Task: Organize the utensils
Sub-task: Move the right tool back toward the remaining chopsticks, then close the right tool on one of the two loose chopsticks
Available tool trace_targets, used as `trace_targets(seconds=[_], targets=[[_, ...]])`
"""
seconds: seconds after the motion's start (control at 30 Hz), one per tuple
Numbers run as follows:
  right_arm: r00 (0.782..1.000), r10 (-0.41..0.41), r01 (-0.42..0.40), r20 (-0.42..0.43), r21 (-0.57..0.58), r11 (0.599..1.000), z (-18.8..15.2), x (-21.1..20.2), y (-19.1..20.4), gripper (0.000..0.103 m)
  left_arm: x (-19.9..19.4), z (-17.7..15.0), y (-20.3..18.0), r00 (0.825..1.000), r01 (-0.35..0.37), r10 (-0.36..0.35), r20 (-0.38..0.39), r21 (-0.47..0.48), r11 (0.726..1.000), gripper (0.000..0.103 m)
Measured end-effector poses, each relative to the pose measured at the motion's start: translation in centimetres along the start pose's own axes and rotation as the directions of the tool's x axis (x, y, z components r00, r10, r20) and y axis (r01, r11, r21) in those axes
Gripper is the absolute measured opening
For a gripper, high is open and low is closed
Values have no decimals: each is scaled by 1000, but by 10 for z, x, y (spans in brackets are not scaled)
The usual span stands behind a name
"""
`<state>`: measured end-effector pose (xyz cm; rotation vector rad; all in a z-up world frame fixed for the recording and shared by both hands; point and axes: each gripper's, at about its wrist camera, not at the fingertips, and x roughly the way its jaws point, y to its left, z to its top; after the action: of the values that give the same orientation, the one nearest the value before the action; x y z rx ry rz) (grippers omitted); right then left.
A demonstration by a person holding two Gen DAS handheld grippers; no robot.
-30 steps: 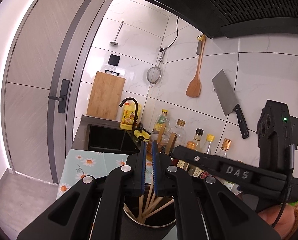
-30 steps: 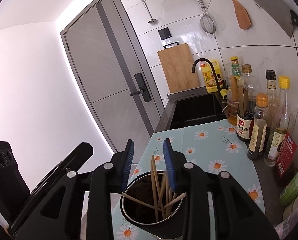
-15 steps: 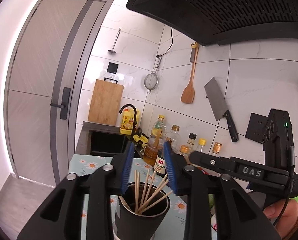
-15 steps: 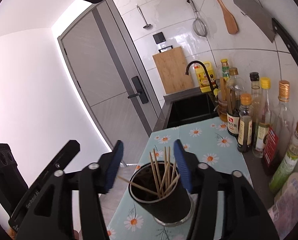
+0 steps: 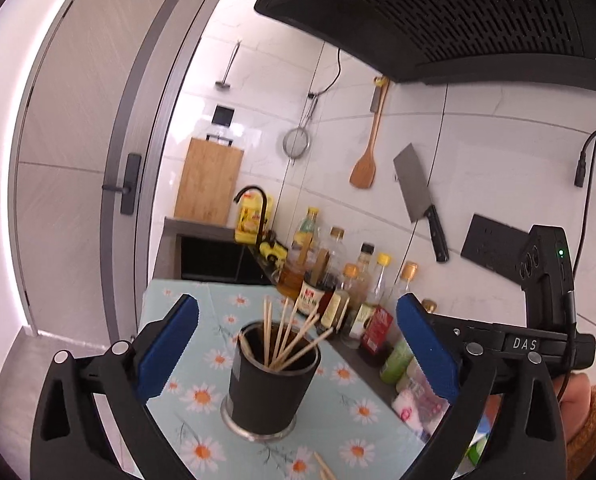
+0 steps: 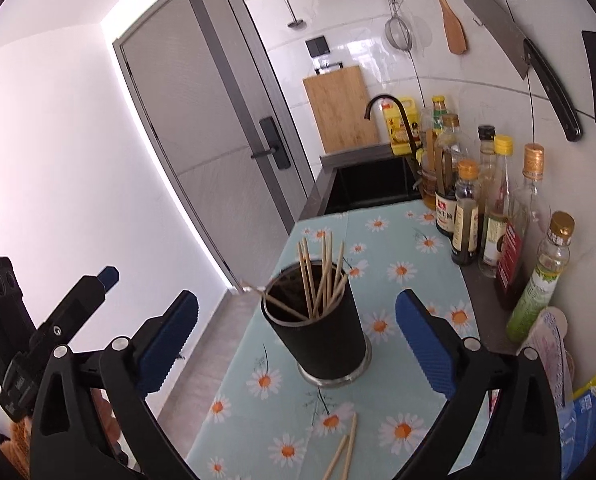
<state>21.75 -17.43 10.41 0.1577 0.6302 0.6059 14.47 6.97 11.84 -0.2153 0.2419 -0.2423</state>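
Observation:
A black cylindrical holder stands upright on the daisy-print cloth, with several wooden chopsticks leaning in it. My left gripper is open and empty, pulled back above and in front of the holder. My right gripper is also open and empty, on the holder's near side. Loose chopsticks lie on the cloth near the front edge; their tips also show in the left wrist view.
A row of sauce and oil bottles lines the tiled wall. A black sink with a tap lies beyond the cloth. A cleaver, wooden spatula and strainer hang on the wall. Packets lie at right.
Both grippers have opened wide and drawn back and up from the holder. The chopsticks now stand loose inside it.

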Motion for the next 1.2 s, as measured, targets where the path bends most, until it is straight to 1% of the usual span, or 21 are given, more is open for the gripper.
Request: trace_targets(seconds=[0.1, 0.2, 0.3, 0.33, 0.37, 0.43, 0.47, 0.53, 0.6, 0.63, 0.67, 0.7, 0.8, 0.83, 0.9, 0.93, 1.0, 1.07, 1.1, 1.17, 1.2], targets=[[997, -4, 5, -76, 13, 1000, -9, 4, -2, 98, -4, -9, 2, 999, -2, 2, -39, 3, 1000, 97], [989, -34, 35, -146, 2, 999, -18, 12, -4, 98, -4, -19, 5, 996, 12, -13, -92, -18, 1000, 97], [973, -36, 38, -227, 1, 999, -32, 22, -7, 98, -5, -31, 9, 991, -5, 1, -136, -35, 999, 97], [968, -39, 42, -249, 7, 999, -37, 25, -9, 96, -4, -34, 10, 988, -4, -2, -155, -41, 999, 97], [960, -43, 48, -277, 11, 999, -42, 29, -11, 93, -2, -38, 11, 983, -1, -8, -181, -49, 999, 97], [944, -56, 61, -325, 7, 998, -50, 36, -14, 82, 0, -46, 13, 976, -4, -9, -218, -59, 998, 97], [932, -77, 84, -354, 7, 996, -56, 41, -17, 80, 1, -49, 14, 972, -9, -6, -236, -61, 998, 97], [917, -72, 85, -391, 17, 996, -63, 49, -21, 75, 3, -55, 15, 963, -9, -9, -269, -67, 998, 96], [893, -73, 100, -444, 38, 994, -74, 59, -28, 74, 6, -62, 14, 951, -17, -4, -309, -65, 998, 96], [884, -69, 101, -463, 45, 994, -78, 63, -31, 68, 8, -66, 14, 945, -14, -10, -325, -72, 997, 96], [861, -69, 108, -505, 48, 993, -86, 72, -34, 65, 9, -70, 15, 939, -11, -18, -343, -80, 997, 96], [845, -71, 114, -530, 49, 992, -91, 78, -36, 60, 10, -73, 14, 934, -10, -20, -356, -83, 996, 96], [795, -81, 134, -601, 43, 990, -107, 94, -43, 51, 16, -90, 14, 909, -17, -24, -415, -95, 995, 96], [778, -84, 141, -623, 43, 989, -113, 100, -45, 49, 18, -95, 13, 902, -17, -27, -432, -96, 995, 96], [752, -88, 155, -653, 47, 987, -121, 106, -49, 48, 24, -108, 13, 876, -41, -8, -482, -91, 995, 96], [742, -90, 161, -664, 47, 986, -123, 109, -50, 45, 26, -112, 13, 866, -53, 0, -501, -92, 994, 96], [714, -99, 174, -693, 39, 984, -130, 116, -51, 43, 31, -125, 16, 836, -65, -11, -549, -118, 991, 96], [692, -106, 186, -714, 34, 982, -133, 122, -52, 39, 33, -135, 18, 815, -72, -23, -580, -140, 988, 96], [682, -106, 184, -723, 30, 982, -134, 126, -52, 36, 34, -141, 20, 801, -76, -27, -598, -146, 986, 96], [661, -120, 197, -741, 17, 980, -138, 133, -52, 34, 34, -148, 21, 785, -87, -22, -619, -146, 986, 96], [654, -122, 194, -747, 9, 981, -140, 136, -51, 32, 36, -154, 22, 766, -91, -26, -642, -149, 985, 96]])
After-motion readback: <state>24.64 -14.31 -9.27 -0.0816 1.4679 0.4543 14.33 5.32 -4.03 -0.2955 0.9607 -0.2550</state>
